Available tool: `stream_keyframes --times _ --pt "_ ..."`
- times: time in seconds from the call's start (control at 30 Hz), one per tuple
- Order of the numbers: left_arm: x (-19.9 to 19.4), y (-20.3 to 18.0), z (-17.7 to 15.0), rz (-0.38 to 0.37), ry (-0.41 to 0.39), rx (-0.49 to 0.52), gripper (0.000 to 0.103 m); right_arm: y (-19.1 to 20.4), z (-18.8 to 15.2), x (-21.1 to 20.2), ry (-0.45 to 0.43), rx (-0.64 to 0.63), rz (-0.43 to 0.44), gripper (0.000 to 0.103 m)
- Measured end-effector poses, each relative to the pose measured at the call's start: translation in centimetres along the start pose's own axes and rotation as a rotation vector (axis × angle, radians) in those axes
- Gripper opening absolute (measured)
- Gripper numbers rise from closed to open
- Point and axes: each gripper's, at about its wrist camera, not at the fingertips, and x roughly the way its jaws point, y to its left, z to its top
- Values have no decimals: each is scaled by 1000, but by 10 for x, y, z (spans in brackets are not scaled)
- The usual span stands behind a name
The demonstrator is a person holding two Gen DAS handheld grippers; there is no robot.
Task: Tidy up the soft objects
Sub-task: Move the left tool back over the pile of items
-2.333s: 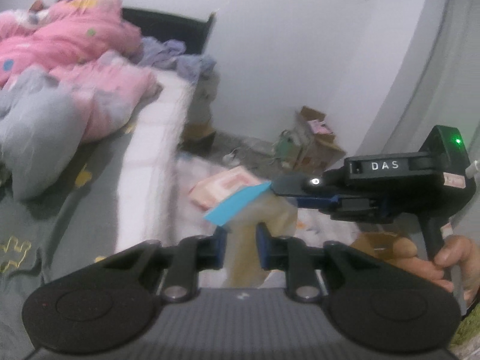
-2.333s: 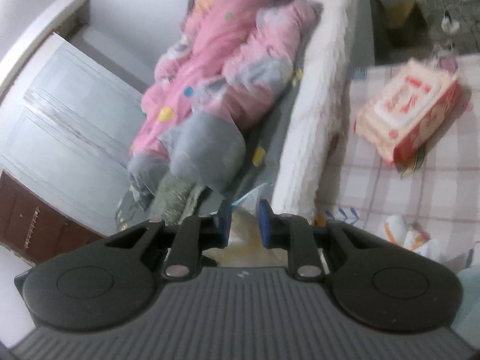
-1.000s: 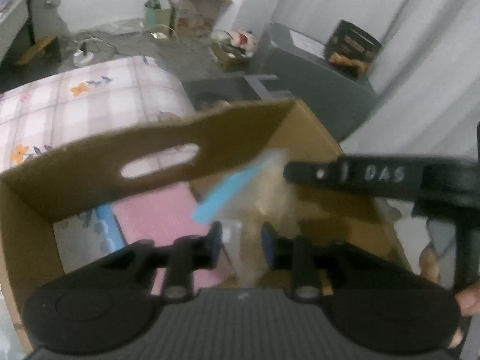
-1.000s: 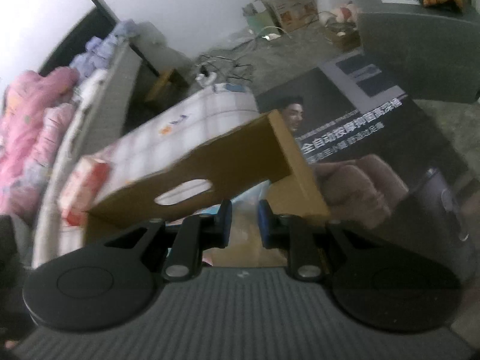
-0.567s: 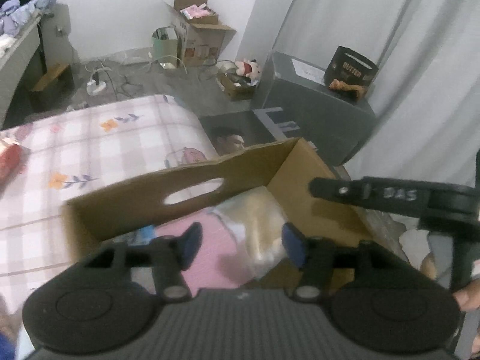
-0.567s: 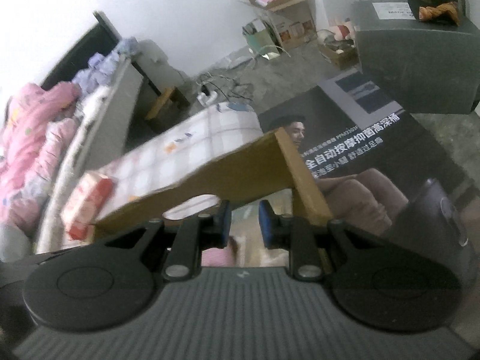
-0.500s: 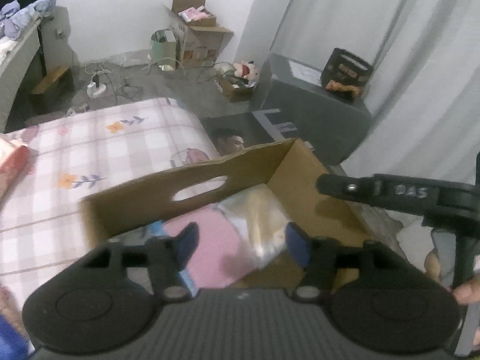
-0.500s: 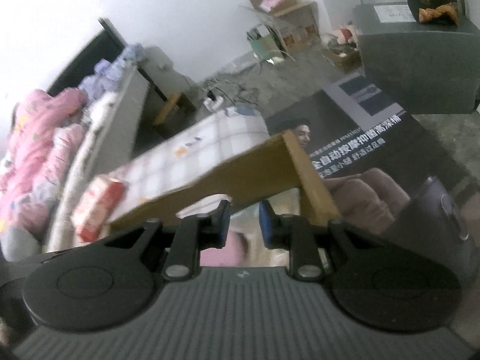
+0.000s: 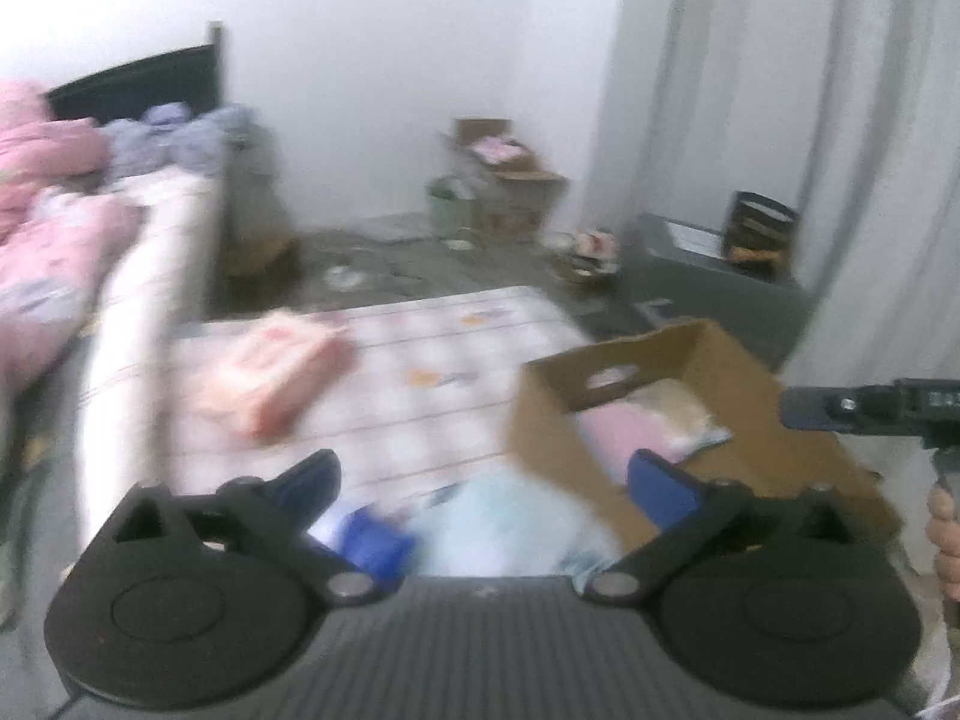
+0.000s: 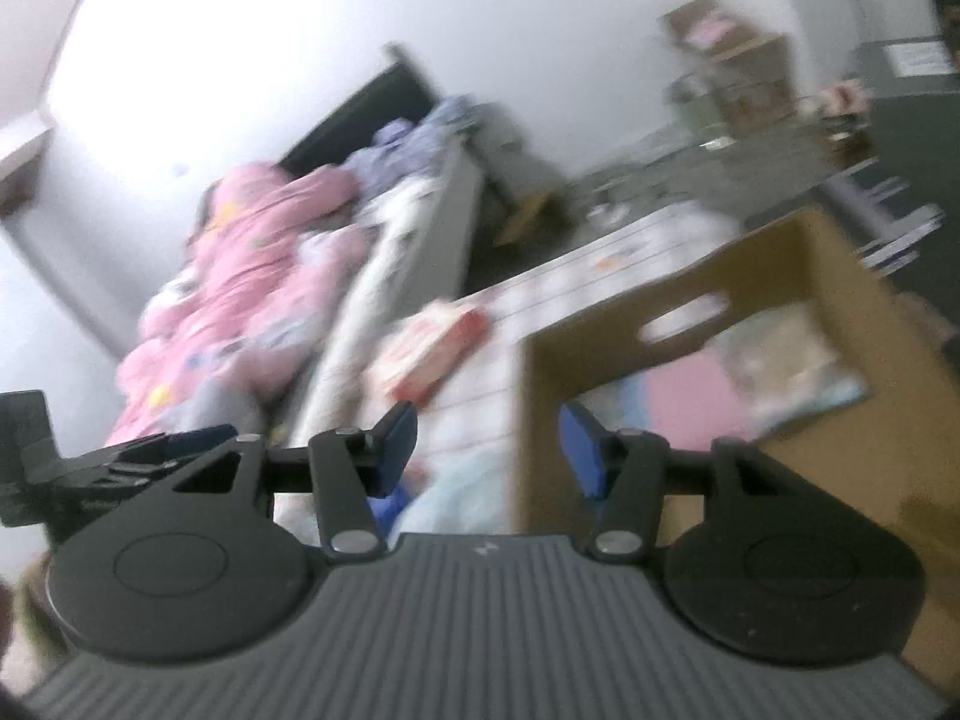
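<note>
An open cardboard box [image 9: 756,378] [image 10: 780,276] stands on the floor beside a checked mat [image 9: 432,360]. Inside it lie a clear-wrapped beige soft pack [image 9: 672,414] [image 10: 786,366] and a pink item [image 9: 606,426] [image 10: 678,396]. A pink and white tissue pack [image 9: 270,366] [image 10: 432,348] lies on the mat. A pale blue soft bundle [image 9: 498,522] [image 10: 462,492] lies just ahead of both grippers. My left gripper [image 9: 486,480] is open and empty. My right gripper [image 10: 489,441] is open and empty, left of the box.
A bed with pink bedding [image 9: 42,210] [image 10: 252,264] runs along the left. A grey cabinet [image 9: 720,282] and cardboard boxes [image 9: 510,180] stand at the back by the curtain. Both views are motion blurred.
Both grippers let go of the beige pack, which now lies in the box. Both opened wide and swung left, away from the box toward the mat and bed.
</note>
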Motion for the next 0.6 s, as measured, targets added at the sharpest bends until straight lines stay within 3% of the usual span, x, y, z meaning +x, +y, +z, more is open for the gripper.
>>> stream_keyframes --times 0.27,0.6 --pt "-35 79 -67 127 3 -128 103 76 -50 41 104 -27 144 53" --pt "-41 119 -129 116 20 -164 103 135 -87 112 247 -7 173 53"
